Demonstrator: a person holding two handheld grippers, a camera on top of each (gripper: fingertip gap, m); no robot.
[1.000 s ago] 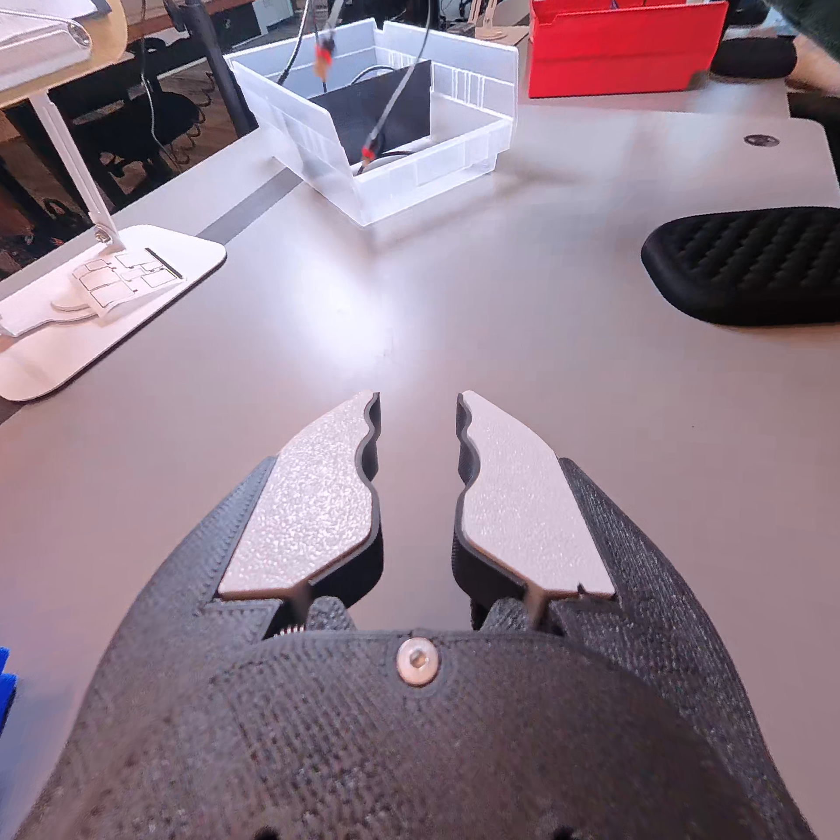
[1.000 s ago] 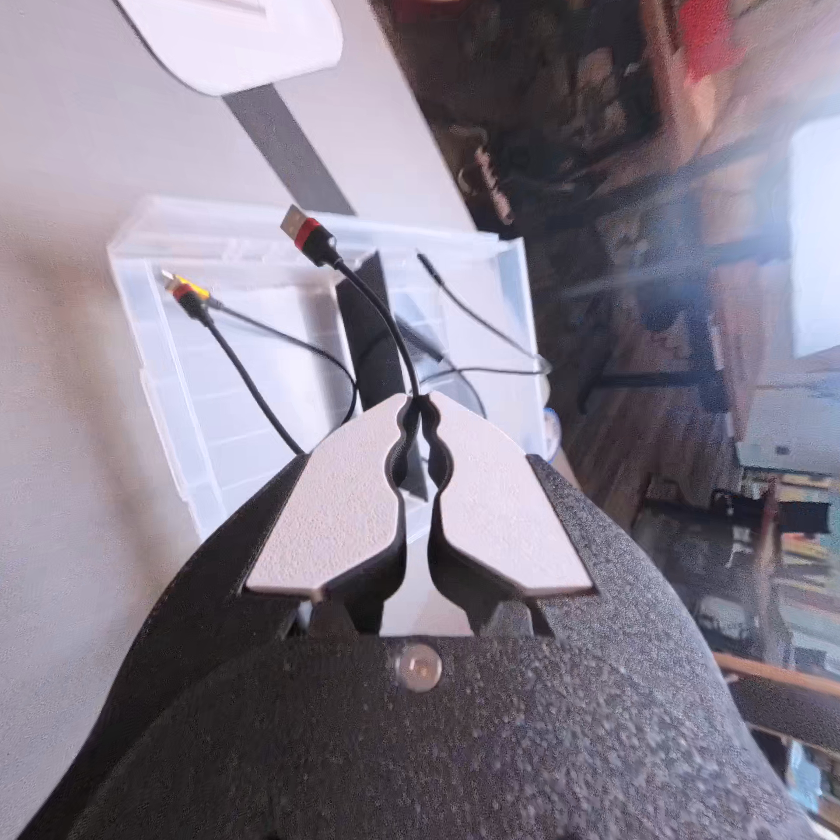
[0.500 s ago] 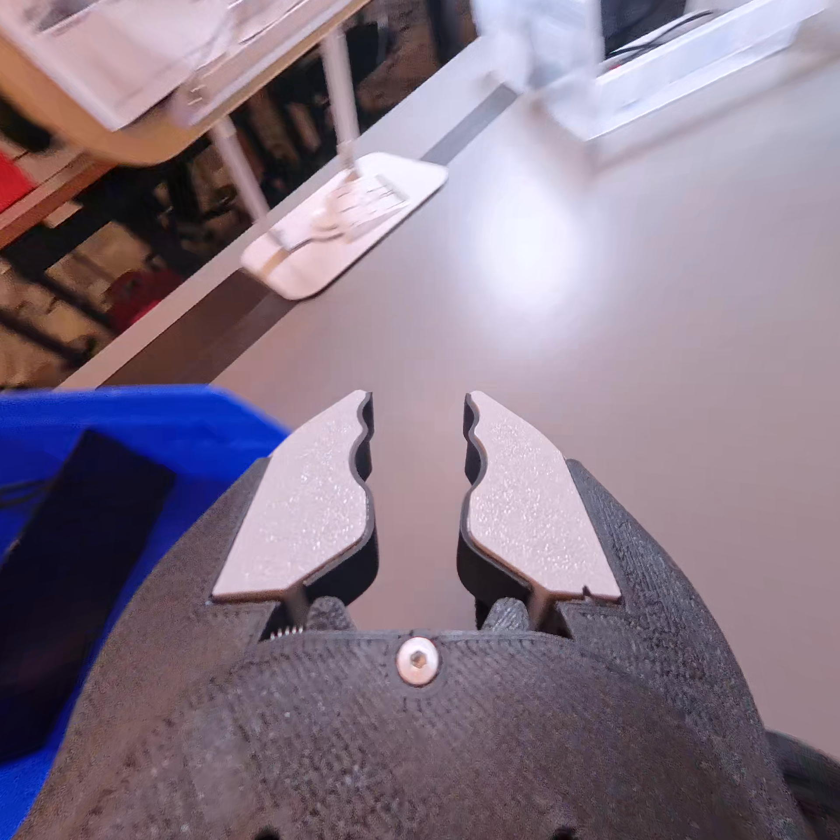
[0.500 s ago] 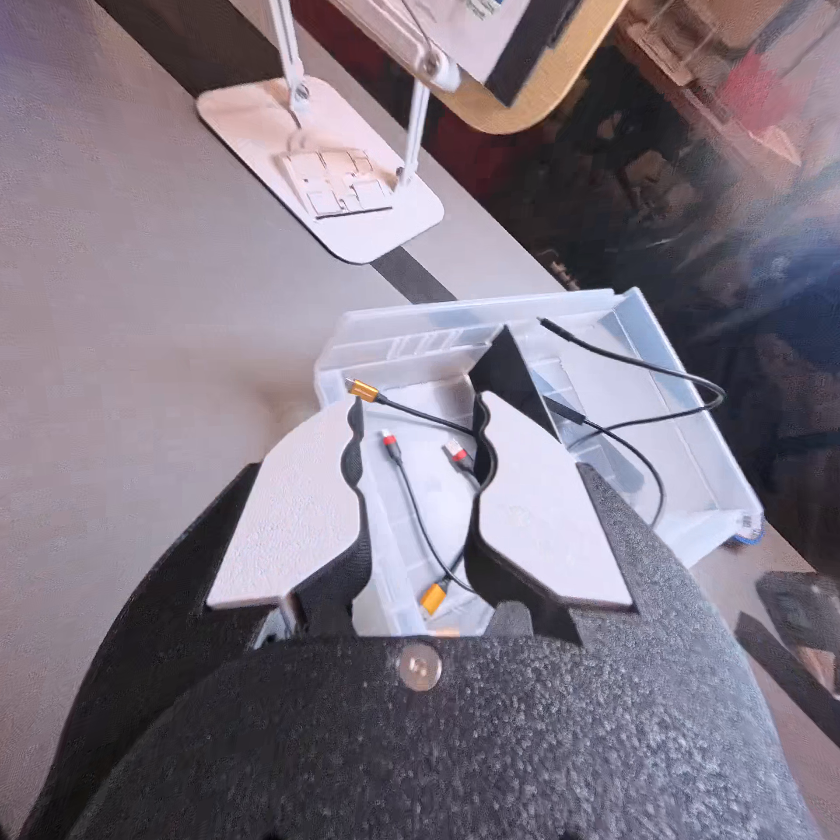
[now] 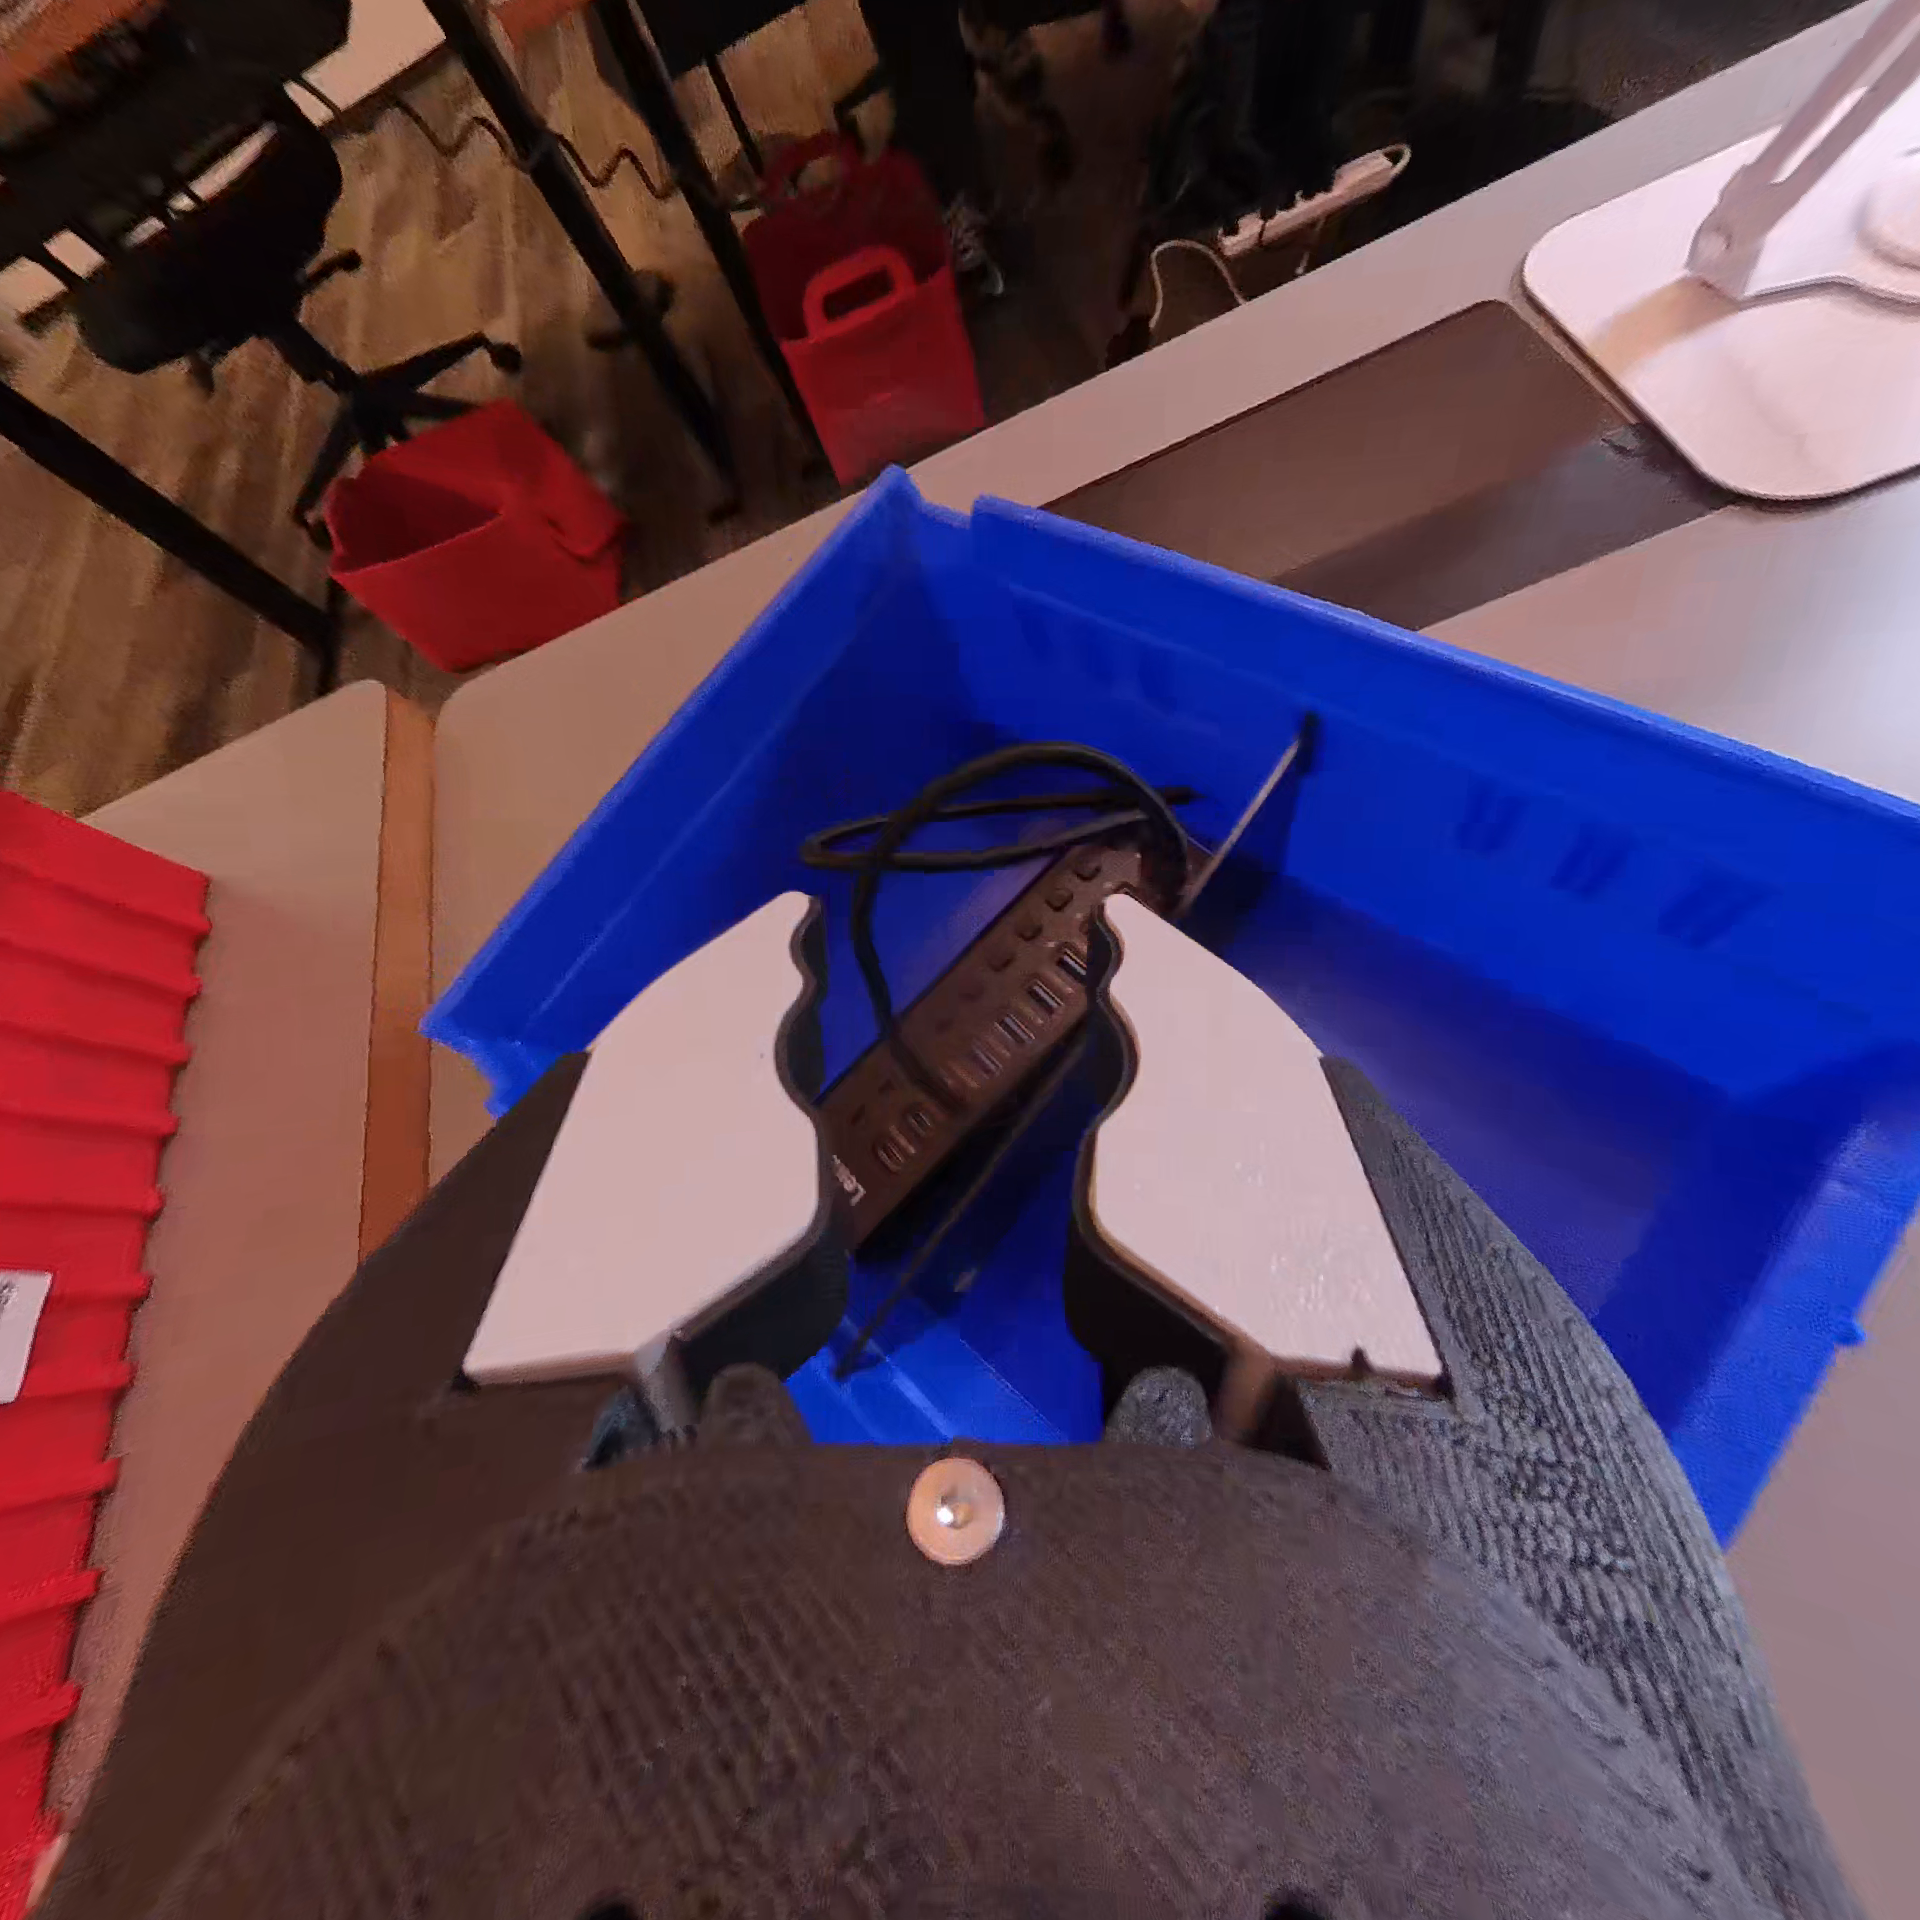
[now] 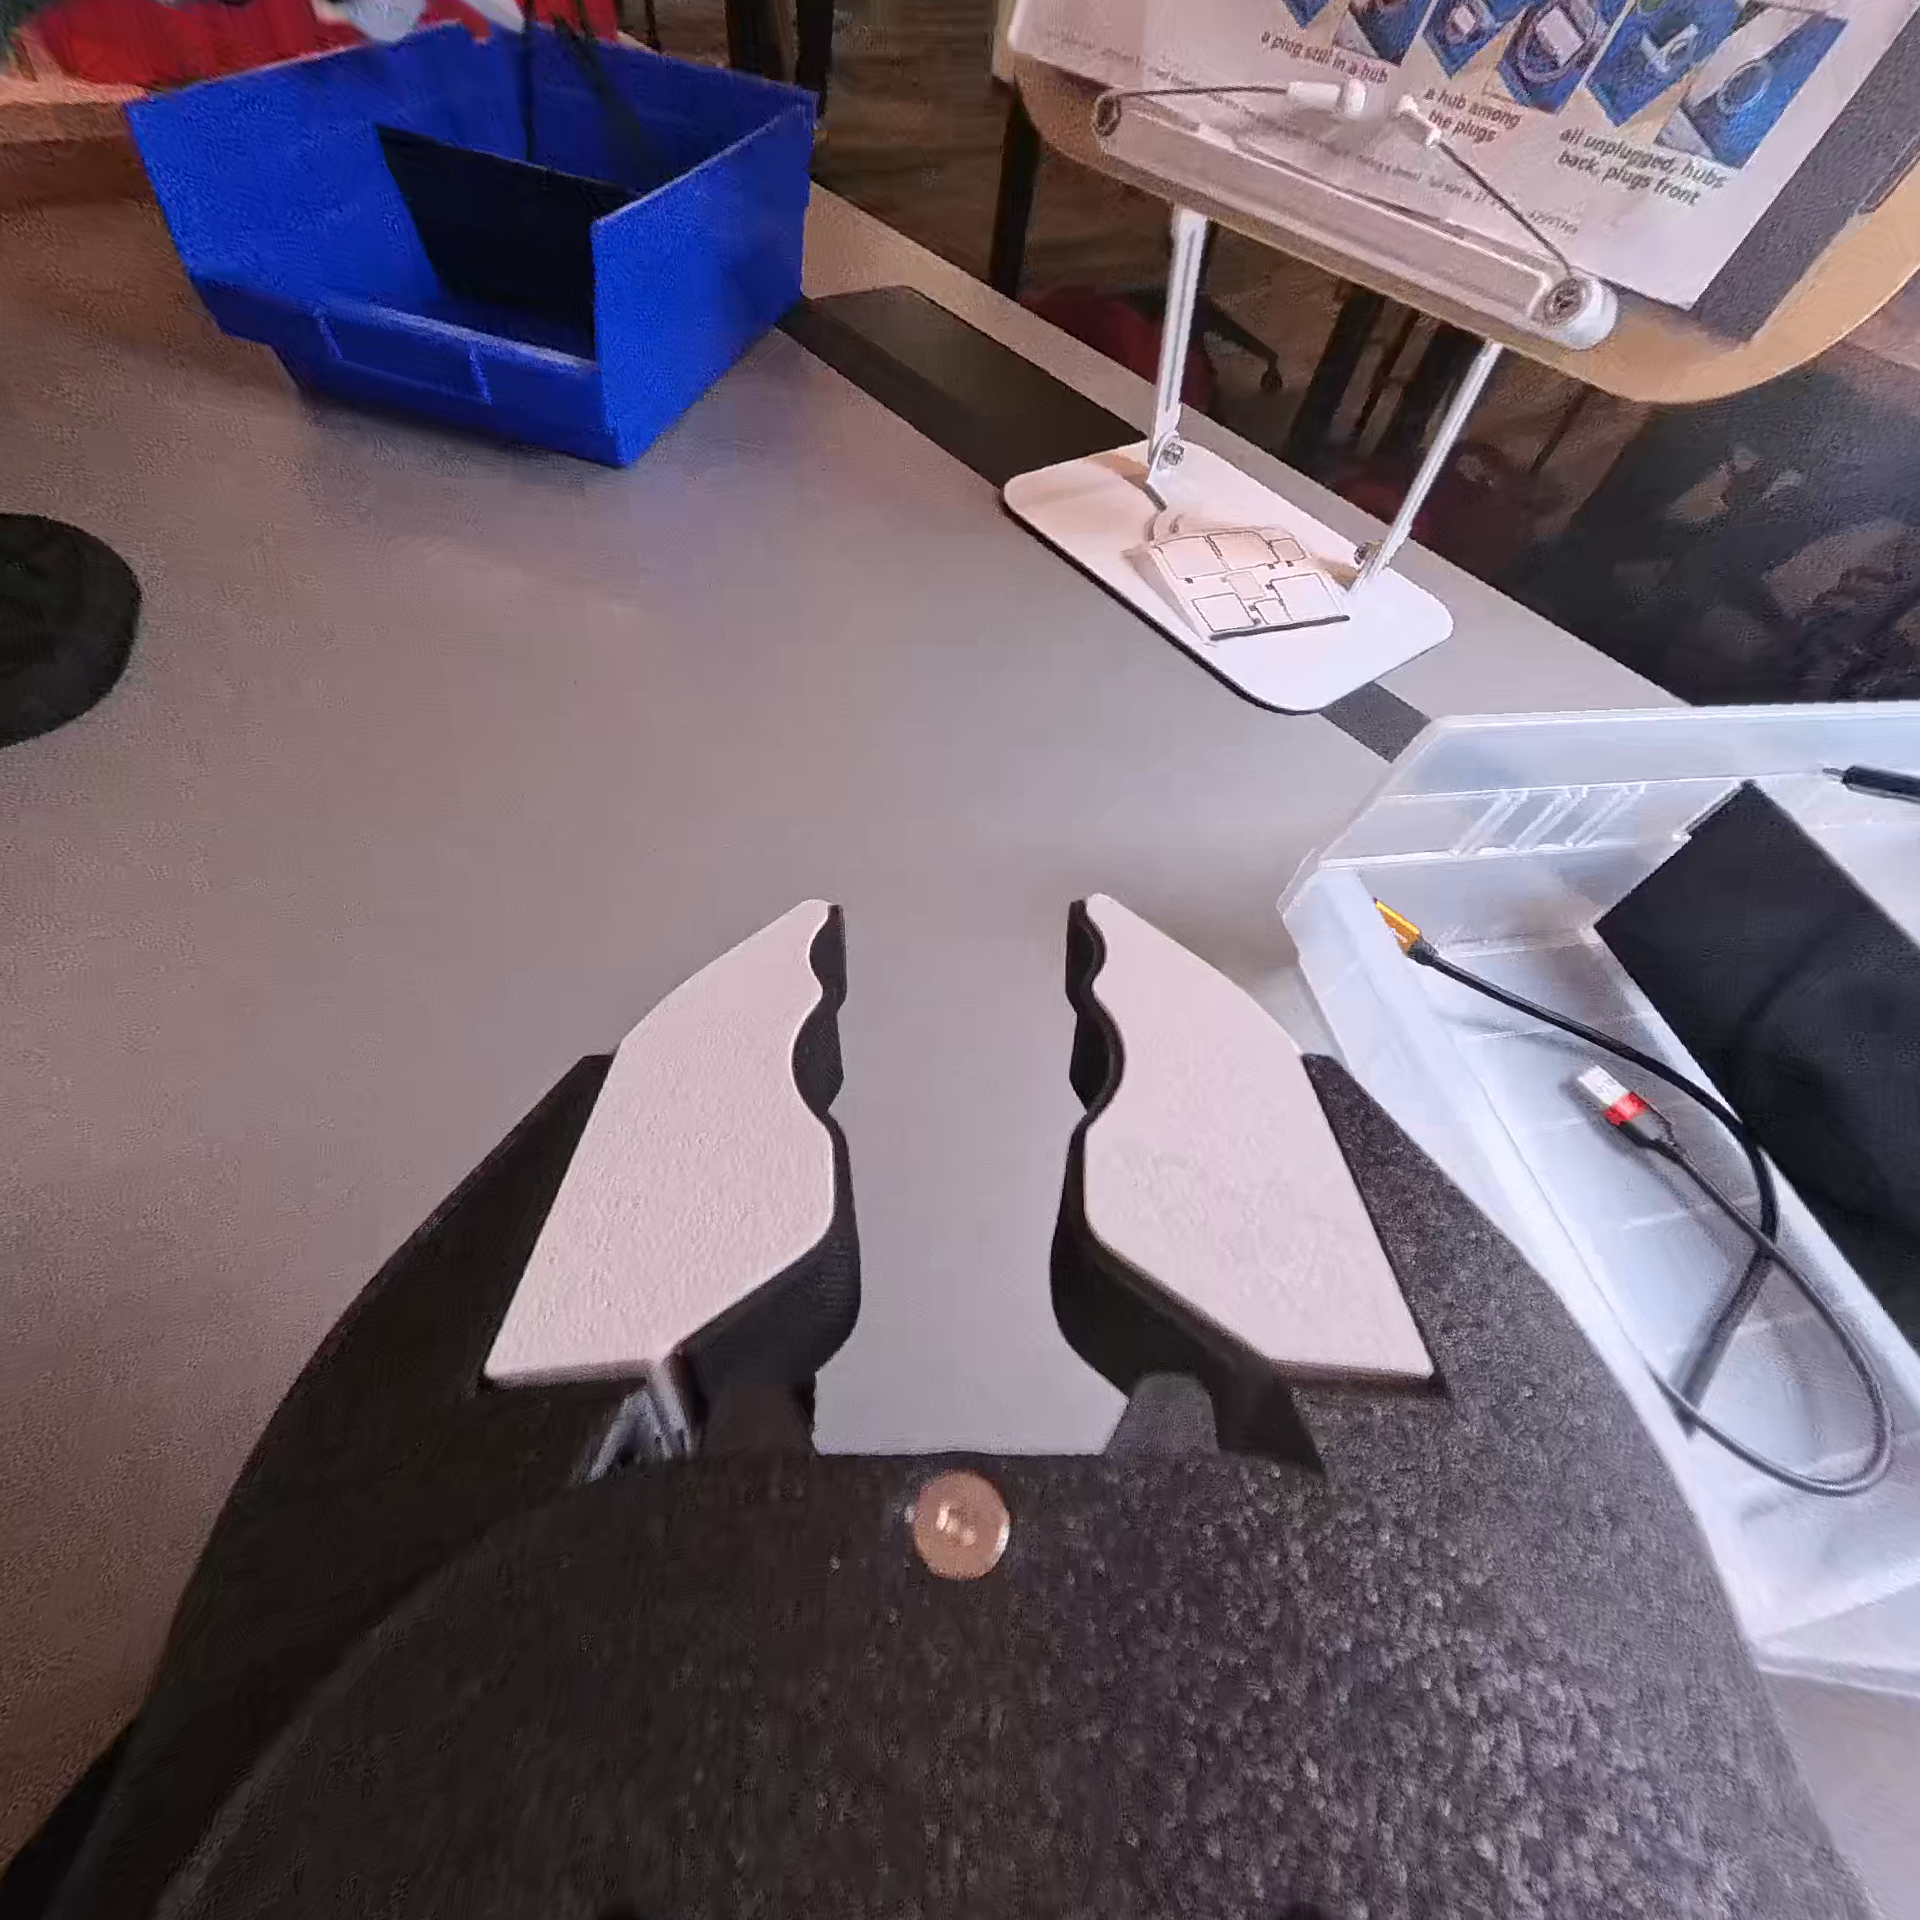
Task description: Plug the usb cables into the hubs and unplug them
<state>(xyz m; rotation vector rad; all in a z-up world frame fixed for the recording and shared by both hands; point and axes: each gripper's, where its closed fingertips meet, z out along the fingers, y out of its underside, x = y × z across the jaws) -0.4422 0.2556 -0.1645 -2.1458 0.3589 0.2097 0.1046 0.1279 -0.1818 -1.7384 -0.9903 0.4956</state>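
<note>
left gripper (image 5: 951, 914) jaws apart over hub (image 5: 971, 1023) inside blue bin (image 5: 1507, 831).

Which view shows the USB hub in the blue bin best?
Left wrist view. It looks down into the blue bin, where the black hub lies with its row of ports visible between the open left gripper fingers. The right wrist view shows the bin from outside; the hub cannot be made out.
</note>
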